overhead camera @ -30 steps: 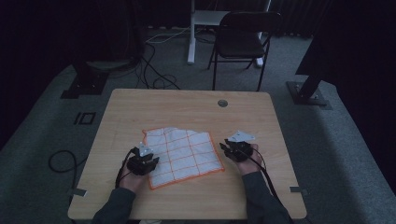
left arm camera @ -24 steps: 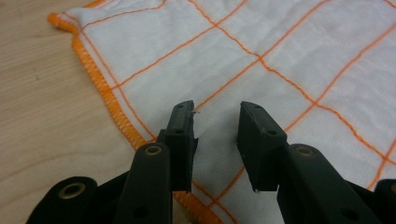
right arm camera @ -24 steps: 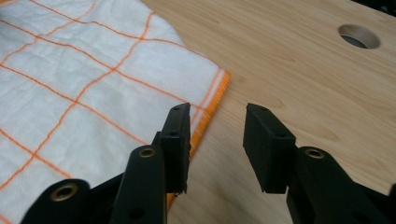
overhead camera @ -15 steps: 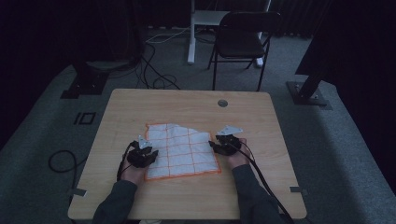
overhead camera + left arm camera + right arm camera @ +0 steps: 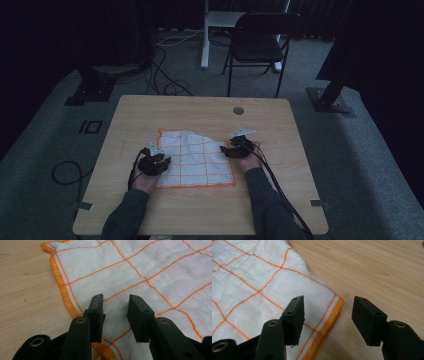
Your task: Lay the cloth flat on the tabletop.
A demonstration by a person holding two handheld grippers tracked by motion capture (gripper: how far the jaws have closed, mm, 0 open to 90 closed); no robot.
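A white cloth [image 5: 195,161] with an orange grid and orange hem lies flat on the wooden table [image 5: 200,112]; its far right corner looks uneven. My left gripper [image 5: 156,162] rests over the cloth's left edge. In the left gripper view its jaws [image 5: 115,307] stand apart above flat cloth [image 5: 155,267], just inside the hem, pinching nothing. My right gripper [image 5: 231,150] is at the cloth's right edge. Its jaws [image 5: 328,307] have just been opening and stand wide, with the hemmed edge [image 5: 329,320] lying under the gap, untouched by the pads.
Bare table wood [image 5: 374,267] runs to the right of the cloth. A round grommet [image 5: 238,110] sits near the table's far edge. Behind the table stand a dark folding chair [image 5: 260,45] and a white post [image 5: 205,35]; cables lie on the floor.
My right gripper has slid left to the cloth's right edge. The cloth now lies squarer than a second ago. The left gripper has hardly shifted.
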